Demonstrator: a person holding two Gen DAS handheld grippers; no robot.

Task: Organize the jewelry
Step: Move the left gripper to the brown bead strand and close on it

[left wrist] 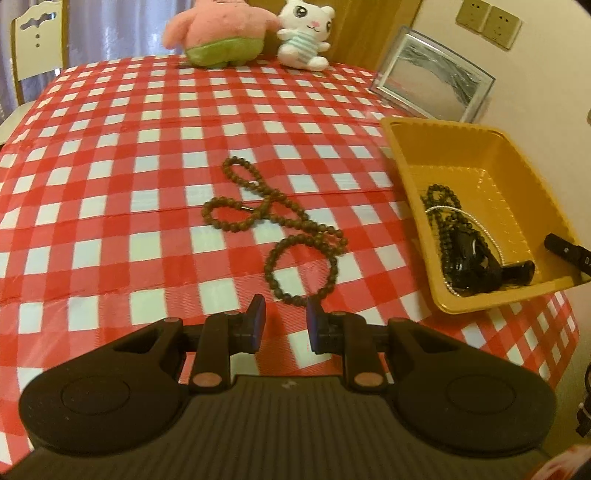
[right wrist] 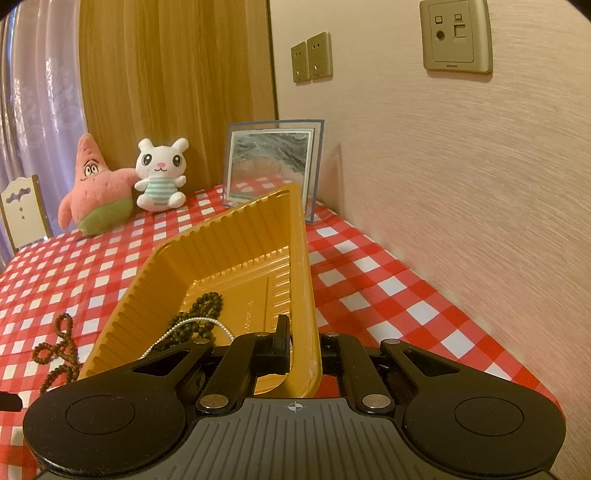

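A long brown bead necklace (left wrist: pixel 280 225) lies looped on the red checked tablecloth (left wrist: pixel 129 166); its near loop lies just ahead of my left gripper (left wrist: pixel 286 317), which is open and empty. A yellow plastic tray (left wrist: pixel 498 162) at the right holds dark beads (left wrist: pixel 443 206) and a thin pearl chain. My right gripper (right wrist: pixel 304 343) is shut on the tray's near right wall (right wrist: pixel 306 295); its left finger (right wrist: pixel 282 338) is inside the tray. The brown necklace also shows in the right wrist view (right wrist: pixel 59 350), left of the tray.
A pink star plush (left wrist: pixel 218 29) and a white bunny plush (left wrist: pixel 304 35) sit at the table's far edge. A framed picture (left wrist: pixel 432 77) leans on the wall behind the tray. A chair (left wrist: pixel 37 40) stands at the far left. The wall runs along the right side.
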